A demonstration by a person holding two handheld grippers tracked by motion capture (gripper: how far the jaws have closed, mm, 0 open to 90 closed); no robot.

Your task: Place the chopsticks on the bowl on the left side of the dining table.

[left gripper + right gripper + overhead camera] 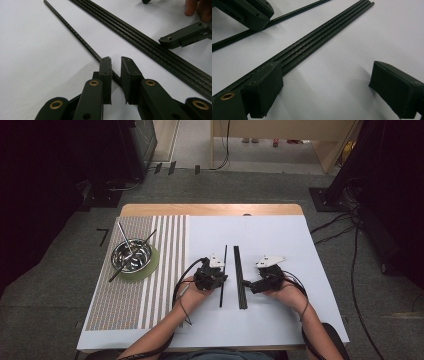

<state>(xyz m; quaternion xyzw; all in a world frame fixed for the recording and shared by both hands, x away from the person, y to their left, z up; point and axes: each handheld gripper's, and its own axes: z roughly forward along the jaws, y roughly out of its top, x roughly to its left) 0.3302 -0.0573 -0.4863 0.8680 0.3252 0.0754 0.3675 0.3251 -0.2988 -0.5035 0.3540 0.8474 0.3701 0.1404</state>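
A single thin black rod [222, 265] [75, 32] [294, 13] lies on the white sheet [270, 320]. Just to its right lies a bundle of several black rods [240, 270] [150, 42] [324, 32], side by side. My left gripper [223, 280] [116, 62] is shut on the single rod, which passes between its narrow-set jaws low on the sheet. My right gripper [246, 284] [327, 72] stands open and wide. Its left jaw sits over the bundle's near part, and its right jaw is over bare sheet.
A striped placemat [125, 305] covers the table's left part. On it a metal bowl [132, 255] sits on a green coaster [150, 267] with thin sticks leaning in it. The person's forearms come in from the front edge. Cables lie on the floor at the right.
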